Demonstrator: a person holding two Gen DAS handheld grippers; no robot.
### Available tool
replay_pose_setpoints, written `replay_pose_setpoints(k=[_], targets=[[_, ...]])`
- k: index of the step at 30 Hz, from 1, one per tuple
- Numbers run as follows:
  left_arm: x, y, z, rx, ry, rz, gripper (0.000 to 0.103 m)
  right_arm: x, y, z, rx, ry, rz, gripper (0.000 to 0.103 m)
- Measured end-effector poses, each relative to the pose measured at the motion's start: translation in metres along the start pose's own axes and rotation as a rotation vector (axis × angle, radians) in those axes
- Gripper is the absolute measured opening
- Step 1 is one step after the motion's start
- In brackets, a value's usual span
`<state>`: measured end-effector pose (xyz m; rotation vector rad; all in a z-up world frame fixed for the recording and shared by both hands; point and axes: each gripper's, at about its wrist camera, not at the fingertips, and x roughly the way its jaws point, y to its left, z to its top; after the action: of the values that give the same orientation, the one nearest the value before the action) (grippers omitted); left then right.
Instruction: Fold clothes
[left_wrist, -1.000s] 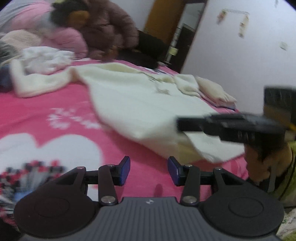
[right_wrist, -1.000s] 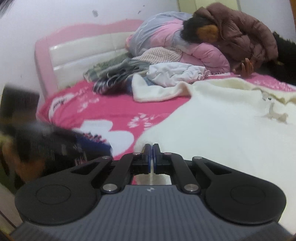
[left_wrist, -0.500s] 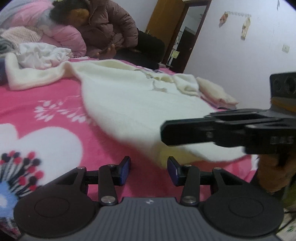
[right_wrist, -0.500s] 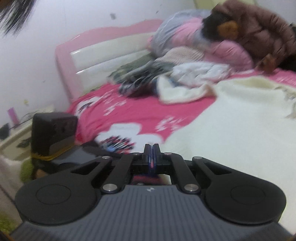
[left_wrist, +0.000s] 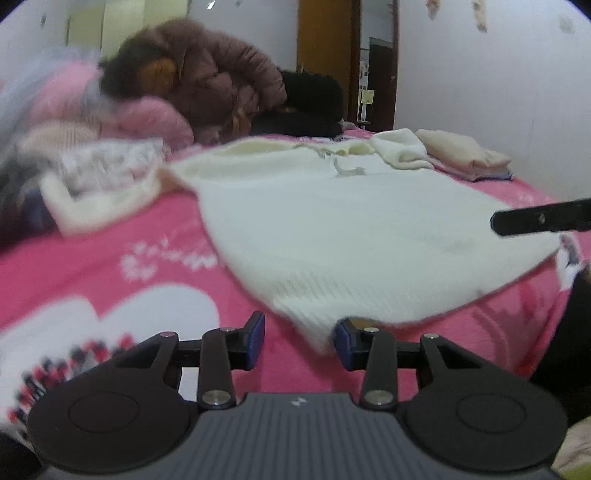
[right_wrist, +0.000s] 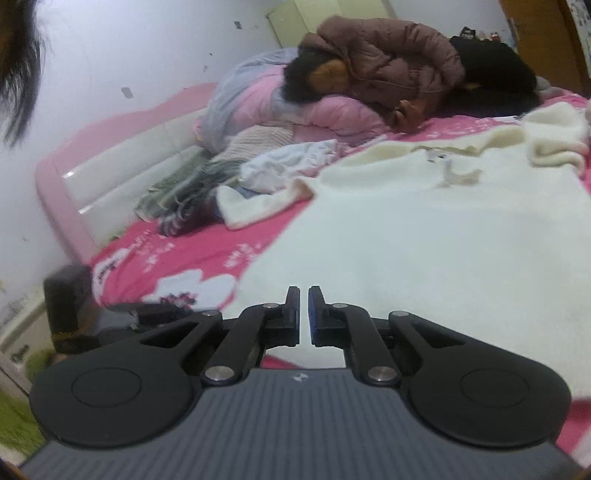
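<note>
While its blue-padded jaws stand wide apart and grasp nothing, the left gripper (left_wrist: 299, 338) hovers low over the pink floral bedspread (left_wrist: 110, 266), with the near hem corner of a cream knit sweater (left_wrist: 351, 229) lying just between and ahead of its fingertips. Should the jaws close from here, they could catch only the top layer of the hem, or pinch the bedspread along with it, and any fold would drag crooked. The right gripper (right_wrist: 303, 314) is held level over the sweater's near edge (right_wrist: 424, 251), its jaws drawn almost together with a thin gap and no cloth between them; from the left view it shows as a dark bar (left_wrist: 543, 219) above the sweater's right side. The sweater itself lies spread flat and front-up on the bed, one sleeve (right_wrist: 258, 201) trailing toward a heap of unsorted clothes (right_wrist: 192, 192), so a lift from the hem could tow that sleeve across the heap. Farther back, a folded beige garment (left_wrist: 465, 155) rests near the far edge, and a person in a brown puffer jacket (right_wrist: 388, 62) lies against pink bedding (right_wrist: 325, 110).
</note>
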<state>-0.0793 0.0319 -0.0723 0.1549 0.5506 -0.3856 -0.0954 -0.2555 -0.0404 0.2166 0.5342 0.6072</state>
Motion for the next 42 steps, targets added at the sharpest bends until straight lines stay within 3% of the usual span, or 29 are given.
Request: replay_pose_setpoints(k=[2, 4, 7, 10, 12, 14, 17, 21, 23, 27, 33, 36, 39, 41, 42], targets=[[-0.001, -0.007, 0.003, 0.023, -0.017, 0.028, 0.058, 0.008, 0.011, -0.007, -0.08, 0.027, -0.017, 0.017], [-0.001, -0.009, 0.006, 0.023, -0.027, 0.033, 0.058, 0.02, 0.028, -0.015, -0.204, 0.055, -0.032, 0.028], [0.0, -0.006, 0.01, -0.013, -0.036, 0.043, 0.058, 0.041, 0.051, -0.026, -0.383, 0.07, -0.053, 0.029], [0.0, 0.0, 0.013, -0.061, -0.043, 0.05, 0.052, 0.056, 0.06, -0.03, -0.45, 0.08, -0.061, 0.027], [0.001, 0.003, 0.013, -0.079, -0.039, 0.048, 0.045, 0.062, 0.06, -0.028, -0.455, 0.082, -0.08, 0.024], [0.003, 0.006, 0.013, -0.093, -0.035, 0.042, 0.045, 0.065, 0.059, -0.025, -0.445, 0.079, -0.093, 0.015], [0.006, 0.006, 0.01, -0.098, -0.029, 0.033, 0.042, 0.068, 0.06, -0.023, -0.474, 0.079, -0.126, 0.013], [0.008, 0.006, 0.01, -0.109, -0.031, 0.021, 0.02, 0.072, 0.057, -0.026, -0.525, 0.106, -0.177, 0.007], [0.01, 0.005, 0.01, -0.109, -0.038, 0.026, 0.016, 0.073, 0.055, -0.023, -0.525, 0.096, -0.187, 0.005], [0.012, 0.004, 0.006, -0.09, -0.035, 0.054, 0.015, 0.074, 0.055, -0.01, -0.523, 0.039, -0.197, 0.004], [0.015, 0.006, -0.001, -0.073, -0.019, 0.079, 0.015, 0.091, 0.048, -0.027, -0.564, 0.123, -0.172, 0.004], [0.016, 0.006, -0.002, -0.064, -0.019, 0.082, 0.015, 0.083, 0.045, -0.018, -0.513, 0.13, -0.127, 0.004], [0.015, 0.006, -0.004, -0.061, -0.023, 0.085, 0.017, 0.075, 0.042, -0.009, -0.461, 0.136, -0.081, 0.012], [0.015, 0.006, -0.005, -0.059, -0.026, 0.087, 0.019, 0.067, 0.038, -0.002, -0.419, 0.143, -0.035, 0.026], [0.015, 0.006, -0.005, -0.058, -0.027, 0.088, 0.02, 0.061, 0.034, 0.002, -0.381, 0.143, 0.006, 0.028]])
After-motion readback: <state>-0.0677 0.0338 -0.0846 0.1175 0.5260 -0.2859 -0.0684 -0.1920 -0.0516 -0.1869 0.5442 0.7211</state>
